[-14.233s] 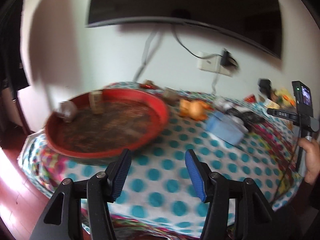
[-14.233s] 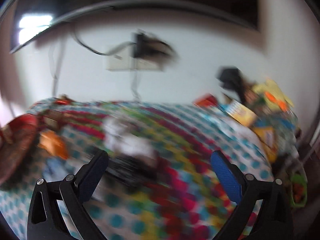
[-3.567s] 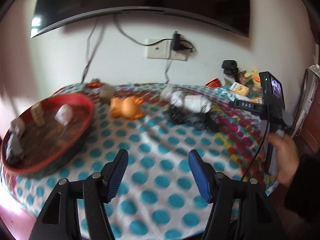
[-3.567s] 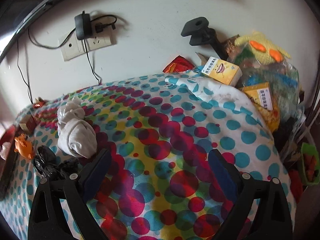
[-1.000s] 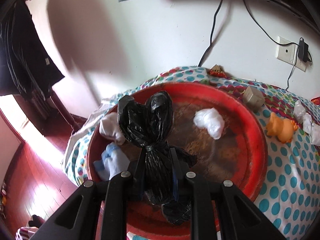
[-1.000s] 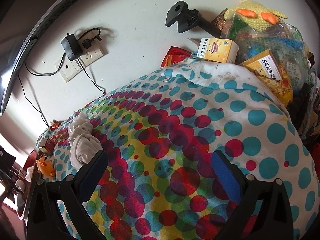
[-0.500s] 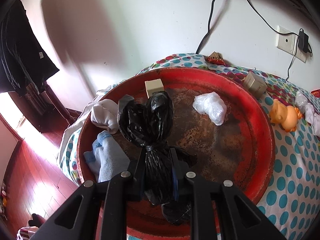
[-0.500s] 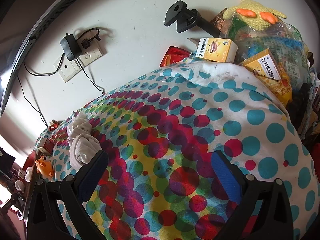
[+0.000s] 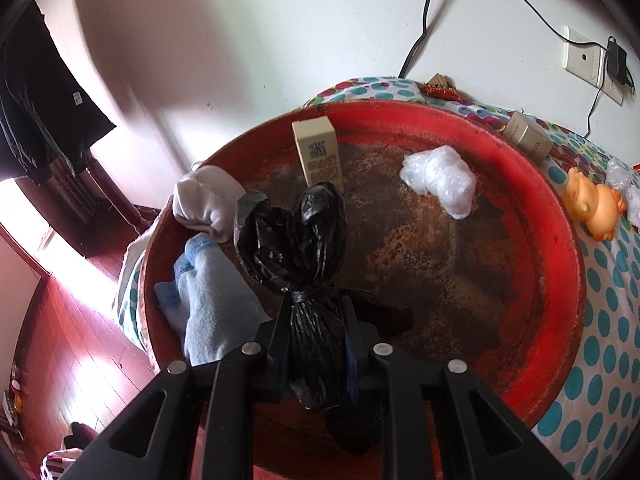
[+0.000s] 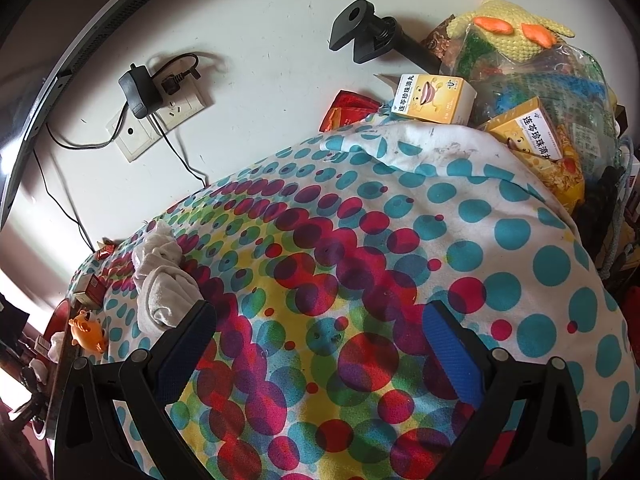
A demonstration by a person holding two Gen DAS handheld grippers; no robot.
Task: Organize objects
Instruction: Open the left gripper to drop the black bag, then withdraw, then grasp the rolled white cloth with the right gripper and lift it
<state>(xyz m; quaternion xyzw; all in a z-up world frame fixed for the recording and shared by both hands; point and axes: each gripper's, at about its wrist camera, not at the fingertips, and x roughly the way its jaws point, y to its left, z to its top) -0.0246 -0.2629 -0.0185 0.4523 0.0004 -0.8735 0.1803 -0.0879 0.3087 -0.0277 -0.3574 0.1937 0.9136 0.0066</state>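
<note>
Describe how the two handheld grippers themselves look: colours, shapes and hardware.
Both are alike: the left gripper and the right gripper have matte black, angular, strut-like frames with triangular cut-outs and round silver bolt heads at the pivots. The jaws carry ribbed blue pads, plainest on the right one. No cables, markings, hands or sleeves show.

I'm in a home, prob. living rm: wall TV, dotted cloth on desk, plush toy, wood floor.

Wall socket, charger, dotted tablecloth
</note>
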